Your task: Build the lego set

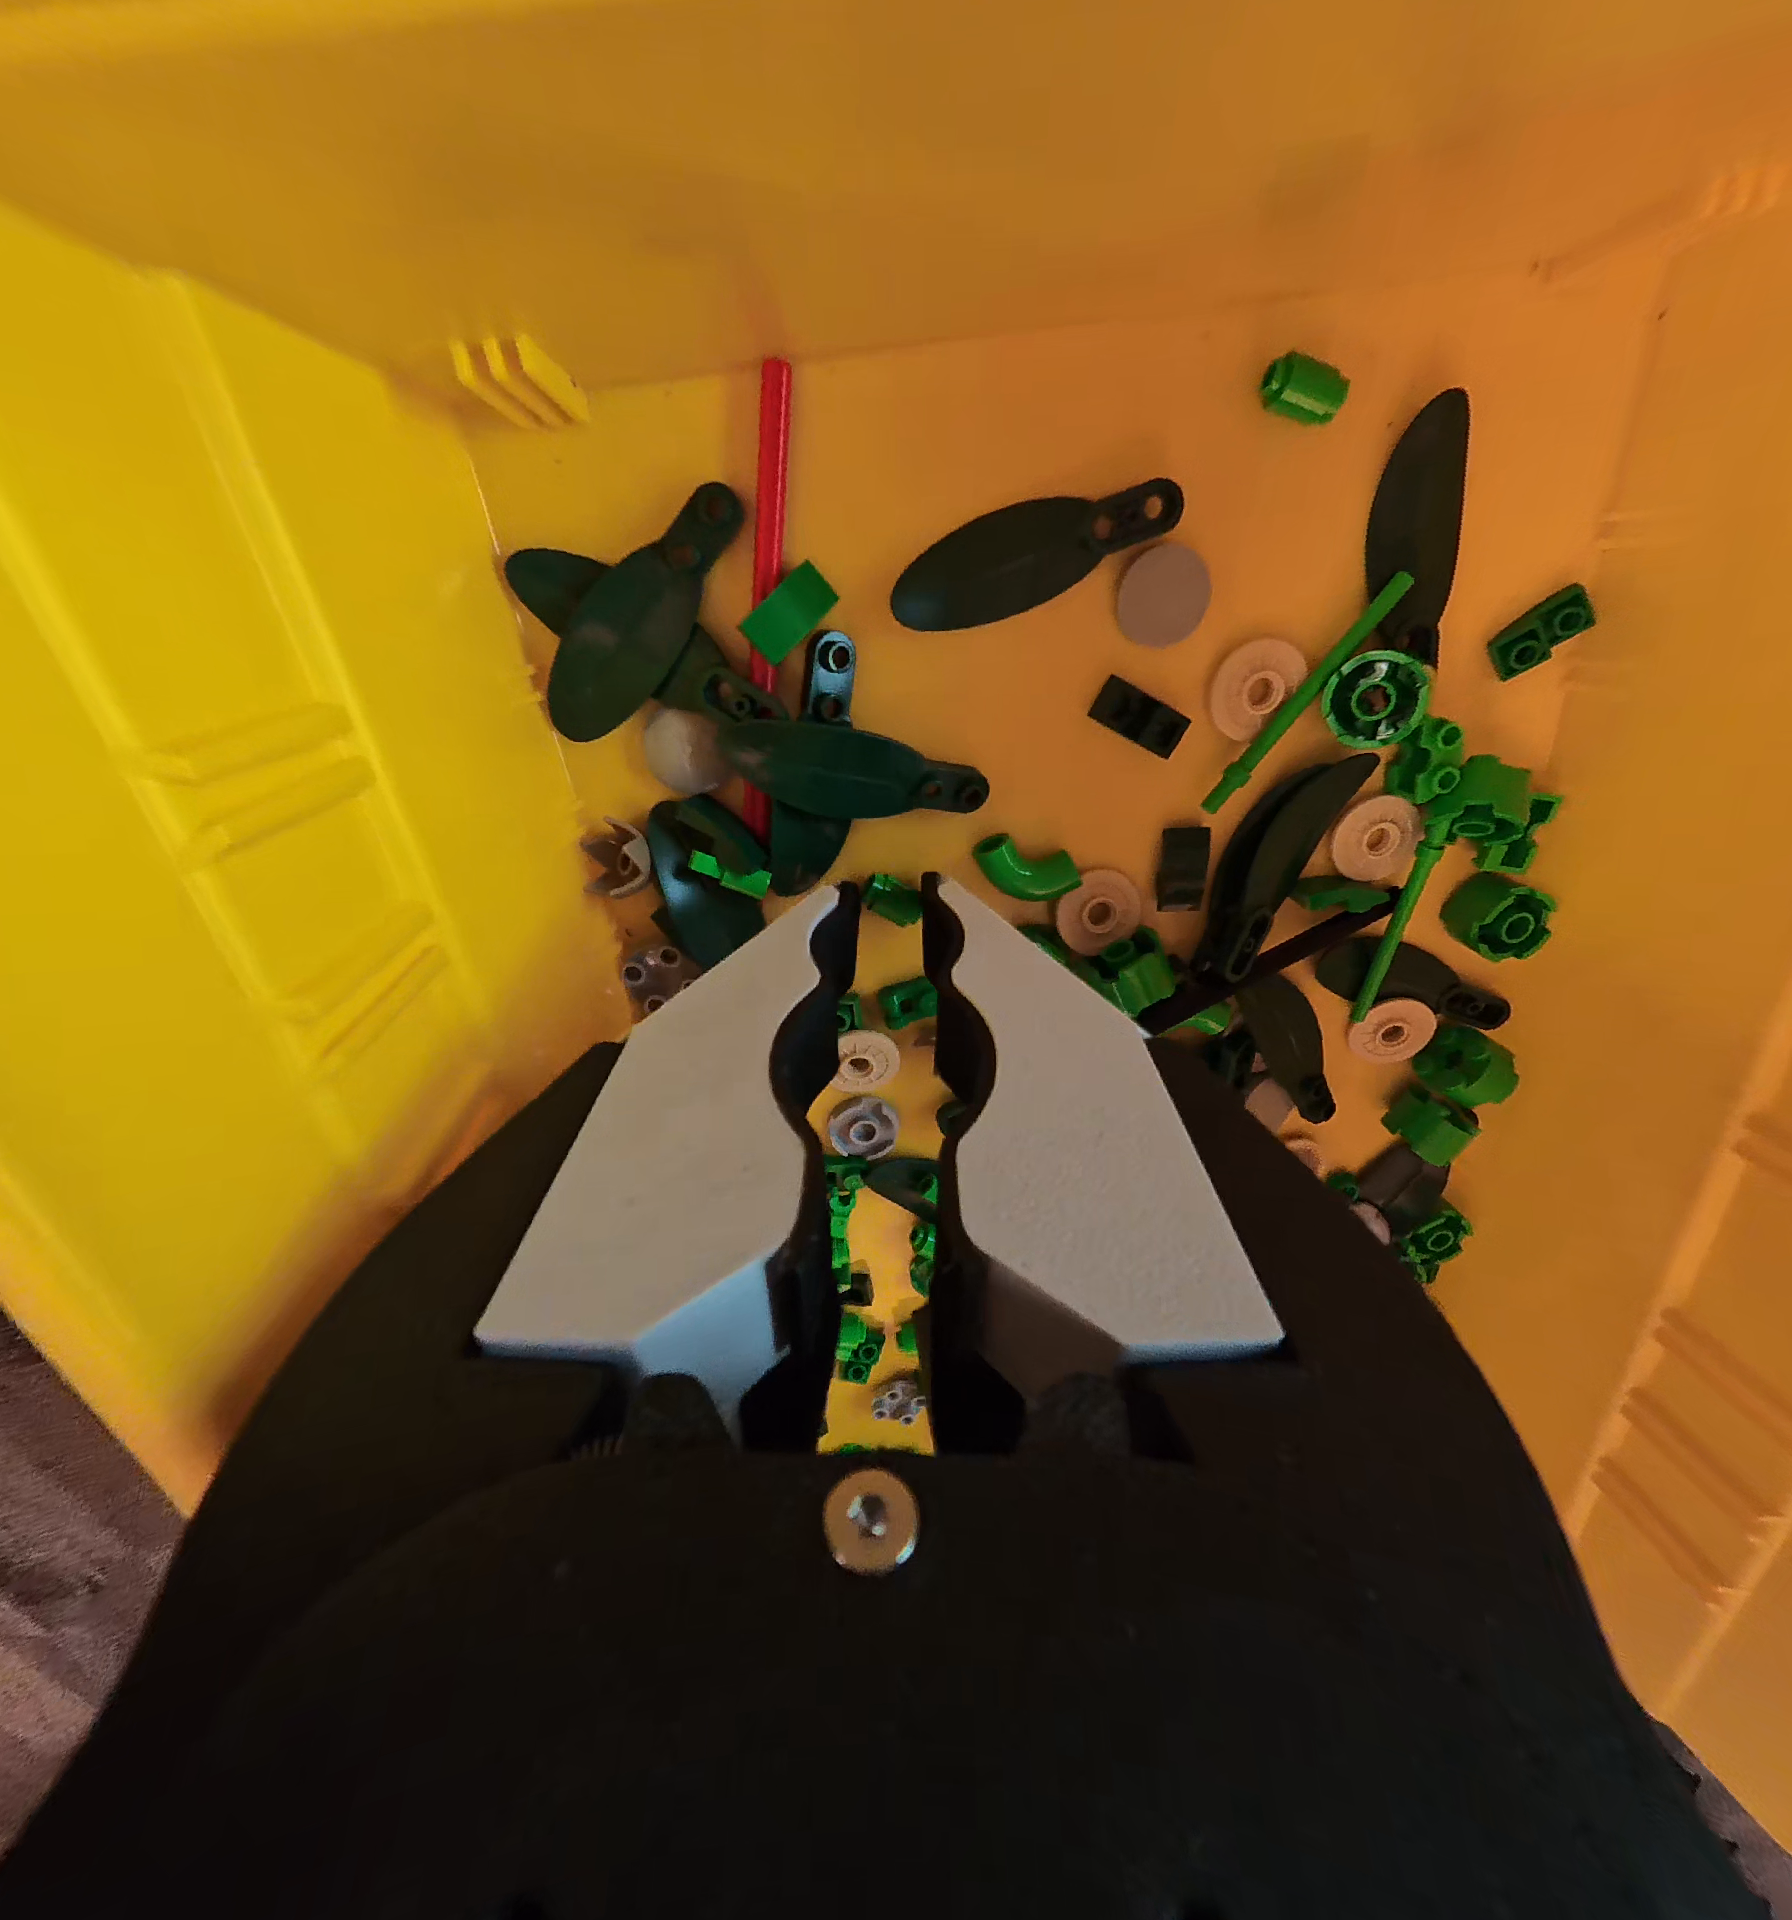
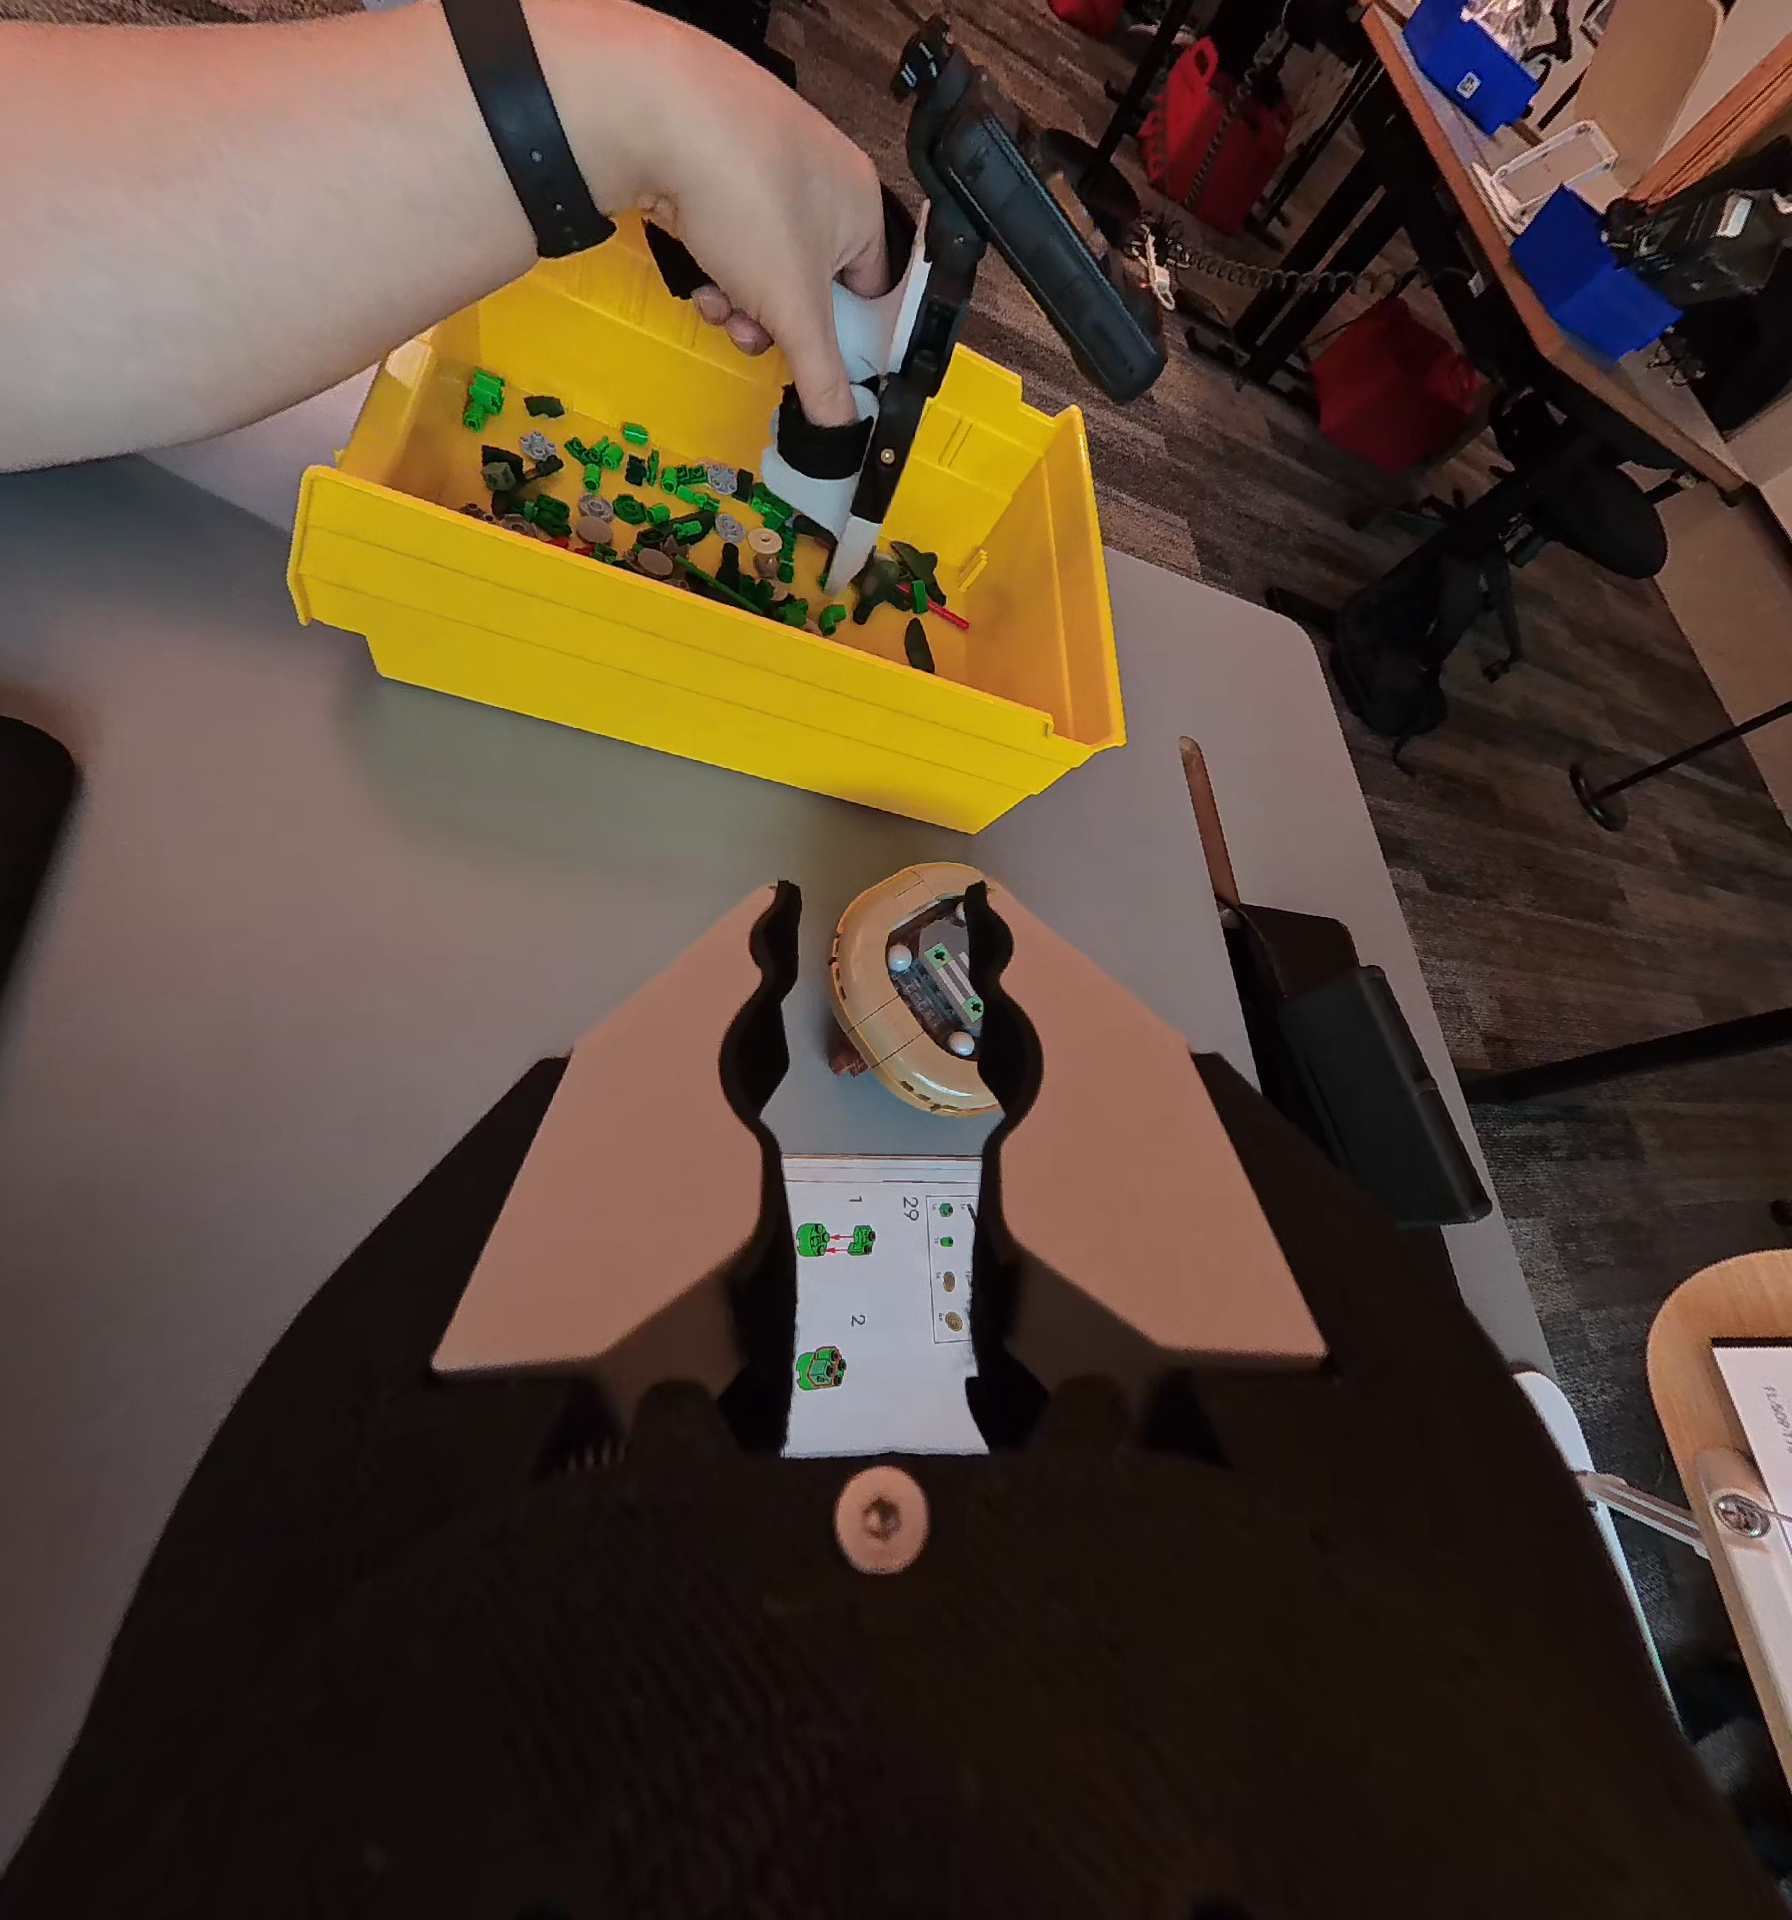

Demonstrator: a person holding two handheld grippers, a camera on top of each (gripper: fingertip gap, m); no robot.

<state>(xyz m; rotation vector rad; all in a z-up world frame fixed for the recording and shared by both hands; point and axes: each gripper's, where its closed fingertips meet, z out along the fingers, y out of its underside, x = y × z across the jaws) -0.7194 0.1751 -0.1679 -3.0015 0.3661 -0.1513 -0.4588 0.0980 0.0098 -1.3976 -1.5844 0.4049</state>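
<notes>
In the left wrist view, my left gripper (image 1: 890,896) is down inside the yellow bin (image 1: 248,727), its jaws a narrow gap apart and gripping nothing. A small green piece (image 1: 893,902) lies on the floor just past the tips. Around it lie dark green leaves (image 1: 996,561), bright green pieces (image 1: 1494,914), tan round plates (image 1: 1258,689) and a red rod (image 1: 772,468). My right gripper (image 2: 884,904) is open and empty above the grey table (image 2: 352,987). The tan round build (image 2: 907,1029) sits just beyond its tips, and the instruction booklet (image 2: 871,1299) lies under its jaws.
The bin (image 2: 705,665) stands at the back of the table, with a hand holding the left gripper (image 2: 850,561) in it. A black box (image 2: 1359,1091) and a wooden stick (image 2: 1209,821) lie at the table's right edge. Chairs and desks stand beyond. Spacing between my two grippers at the tips: around 35 cm. To the red rod (image 1: 772,468): left tips about 7 cm, right tips about 35 cm. Seen from the right wrist view (image 2: 948,616) as well.
</notes>
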